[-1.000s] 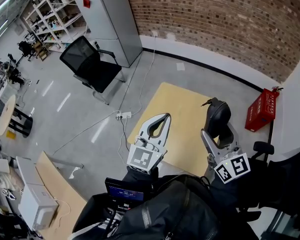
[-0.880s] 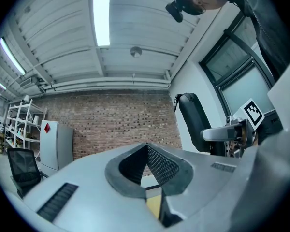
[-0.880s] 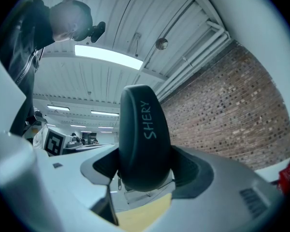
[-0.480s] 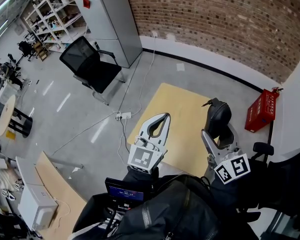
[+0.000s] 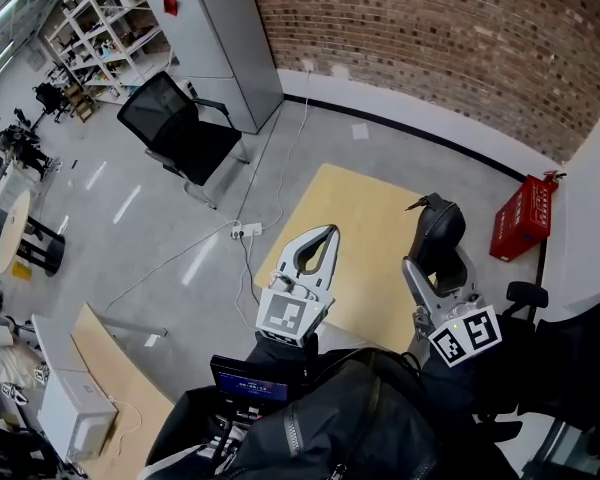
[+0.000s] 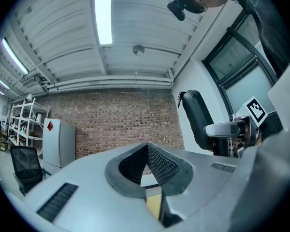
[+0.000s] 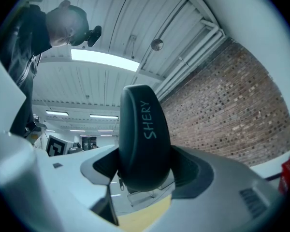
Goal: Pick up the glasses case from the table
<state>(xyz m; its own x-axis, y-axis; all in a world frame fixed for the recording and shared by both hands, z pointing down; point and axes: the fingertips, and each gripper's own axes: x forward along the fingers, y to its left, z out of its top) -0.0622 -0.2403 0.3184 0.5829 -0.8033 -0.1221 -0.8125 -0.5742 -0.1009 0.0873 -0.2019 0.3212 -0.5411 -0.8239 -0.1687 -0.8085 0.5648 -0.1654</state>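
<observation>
A dark glasses case (image 5: pixel 435 232) stands up between the jaws of my right gripper (image 5: pixel 436 258), held well above the light wooden table (image 5: pixel 365 238). In the right gripper view the case (image 7: pixel 143 134), lettered SHERY, fills the gap between the jaws, and the right gripper (image 7: pixel 145 170) is shut on it. My left gripper (image 5: pixel 318 246) is raised to the left of it, jaws together with nothing between them. In the left gripper view the left gripper (image 6: pixel 147 166) has its ribbed pads touching, and the case (image 6: pixel 197 117) shows at the right.
A black office chair (image 5: pixel 180 128) and a grey cabinet (image 5: pixel 220 38) stand on the floor to the left. A red crate (image 5: pixel 523 218) sits by the brick wall at the right. White cables and a power strip (image 5: pixel 246 230) lie beside the table.
</observation>
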